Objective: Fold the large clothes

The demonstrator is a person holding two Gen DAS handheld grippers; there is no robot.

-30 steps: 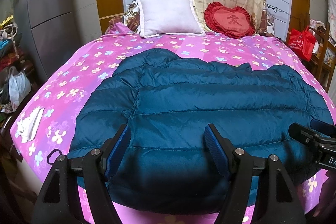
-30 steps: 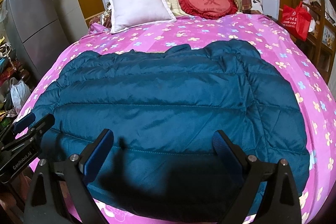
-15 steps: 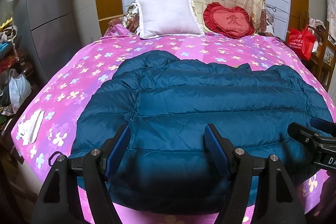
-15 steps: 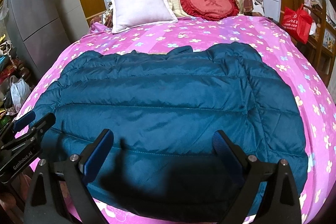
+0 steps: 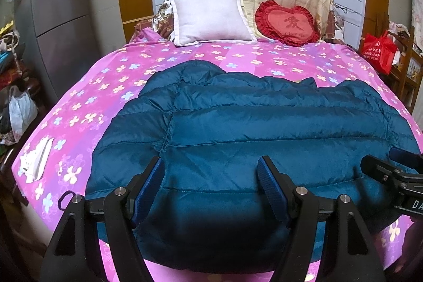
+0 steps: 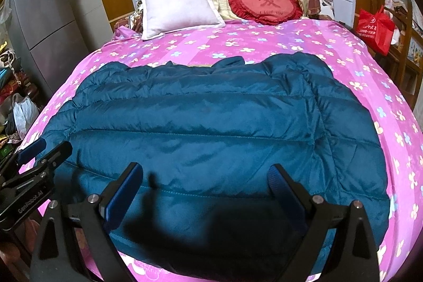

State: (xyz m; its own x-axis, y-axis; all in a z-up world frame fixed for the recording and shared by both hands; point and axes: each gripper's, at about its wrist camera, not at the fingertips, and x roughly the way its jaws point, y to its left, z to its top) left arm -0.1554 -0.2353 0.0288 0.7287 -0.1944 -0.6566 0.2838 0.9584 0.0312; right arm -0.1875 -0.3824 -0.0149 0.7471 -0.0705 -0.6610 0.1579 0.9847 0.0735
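- 1 teal quilted down jacket (image 5: 253,139) lies spread flat across the near half of the bed (image 5: 87,102), its hem toward the cameras and its collar toward the pillows; the sleeves seem to lie along its sides.
- The left gripper (image 5: 211,176) hovers above the hem on the jacket's left part, fingers spread wide and holding nothing.
- The right gripper (image 6: 205,183) hovers above the hem further right, also wide apart and empty; each gripper shows at the edge of the other's view.
- Step in hand, as I judge it: the approach before the 1st fold. The jacket looks laid out but unfolded, so the task seems barely begun.
- The next move likely calls for both grippers to drop to the fabric and pinch an edge, perhaps hem or side, then carry it over the body. The puffy, slick shell may slip or spring back, so a deep bite seems wise.
- Counts: 1 jacket, 2 grippers, 1 white pillow (image 5: 210,16), 1 red heart-shaped cushion (image 5: 288,23), 1 red bag (image 5: 379,50) right of the bed, 1 grey refrigerator (image 5: 60,25) to the left.
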